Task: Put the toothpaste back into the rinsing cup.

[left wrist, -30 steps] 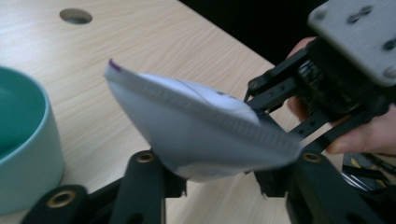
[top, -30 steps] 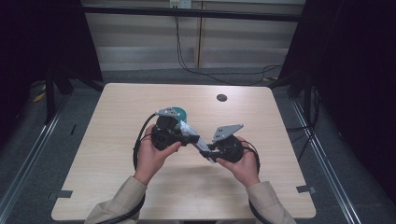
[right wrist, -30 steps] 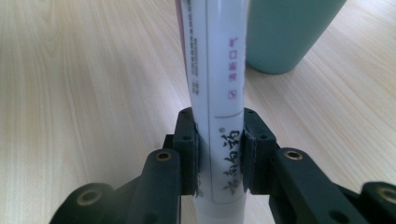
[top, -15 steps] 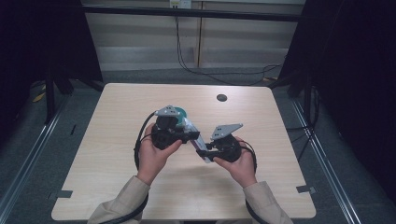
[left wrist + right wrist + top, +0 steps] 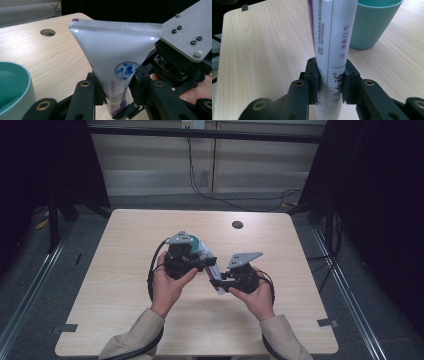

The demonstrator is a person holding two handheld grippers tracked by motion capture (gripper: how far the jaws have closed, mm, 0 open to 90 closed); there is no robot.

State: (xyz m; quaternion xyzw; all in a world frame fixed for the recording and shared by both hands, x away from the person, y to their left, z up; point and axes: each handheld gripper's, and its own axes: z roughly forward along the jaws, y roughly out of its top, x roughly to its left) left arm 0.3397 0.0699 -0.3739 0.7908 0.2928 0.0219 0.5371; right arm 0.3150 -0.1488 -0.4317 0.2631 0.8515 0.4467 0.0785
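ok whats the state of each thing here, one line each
tube: off the table, gripped by both grippers
cup: upright on the table, nothing seen inside
left gripper: shut on the tube
right gripper: shut on the tube, near its cap end
table: bare apart from the cup

From above the near edge, the high view looks forward and down on the whole table [image 5: 125,270]. Both gripper views sit close along their jaws, sharing the tube [image 5: 112,62] at 12 o'clock and the cup [image 5: 374,22].
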